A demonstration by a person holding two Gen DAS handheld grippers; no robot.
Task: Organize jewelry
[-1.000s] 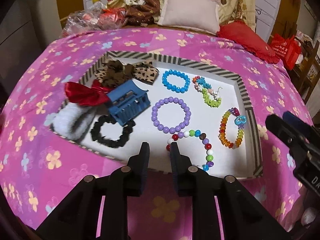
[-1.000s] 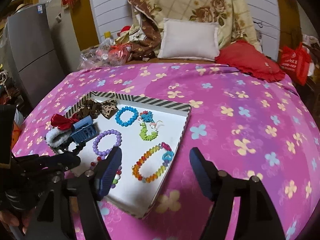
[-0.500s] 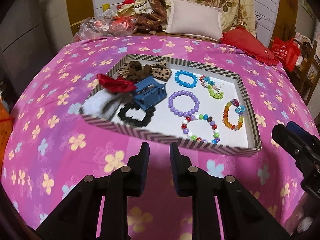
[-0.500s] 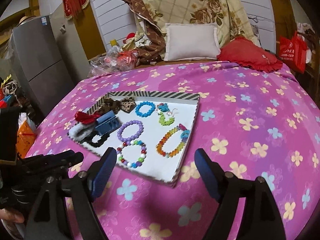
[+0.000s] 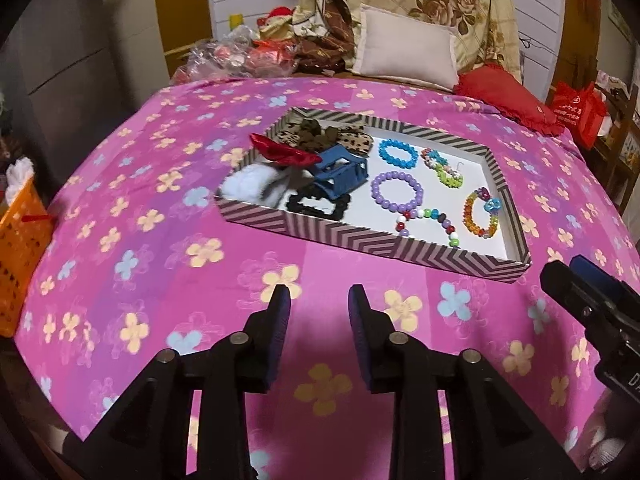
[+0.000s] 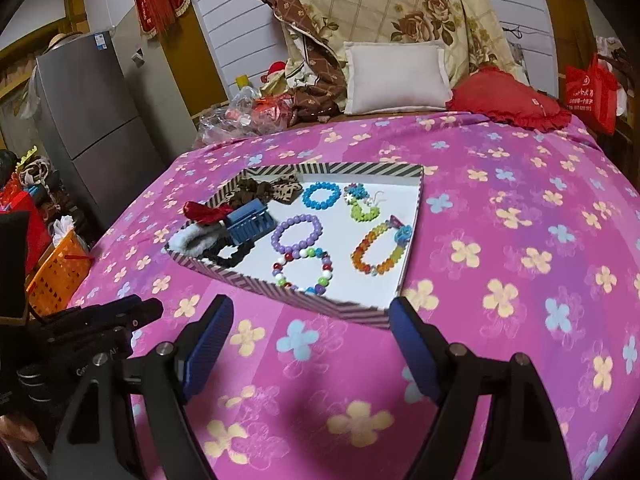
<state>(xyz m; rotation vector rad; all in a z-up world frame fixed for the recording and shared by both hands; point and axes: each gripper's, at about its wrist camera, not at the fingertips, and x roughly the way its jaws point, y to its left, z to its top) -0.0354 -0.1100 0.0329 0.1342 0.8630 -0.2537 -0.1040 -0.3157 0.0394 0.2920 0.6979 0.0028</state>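
Note:
A striped tray (image 5: 372, 240) (image 6: 280, 286) sits on the pink flowered bedspread. In it lie several bead bracelets: purple (image 5: 396, 190) (image 6: 297, 232), blue (image 5: 397, 153) (image 6: 320, 196), amber (image 5: 480, 212) (image 6: 380, 248), multicolour (image 5: 430, 222) (image 6: 302, 270). A blue hair claw (image 5: 340, 174) (image 6: 250, 222), red bow (image 5: 286, 152), black scrunchie (image 5: 318, 206), white fluffy scrunchie (image 5: 250, 188) and leopard bow (image 5: 320, 138) fill its left side. My left gripper (image 5: 318, 312) is narrowly open and empty, short of the tray's near edge. My right gripper (image 6: 310, 340) is wide open and empty, near the tray's corner.
An orange basket (image 5: 20, 236) (image 6: 56, 276) stands left of the bed. A white pillow (image 6: 396, 76), a red cushion (image 6: 508, 100) and bundled bags (image 6: 248, 116) lie at the back. A grey fridge (image 6: 96, 120) stands at left. A red bag (image 6: 592, 88) is at right.
Both grippers have pulled back from the tray toward the near edge of the bed. The tray looks smaller and farther. The tray's contents have not moved.

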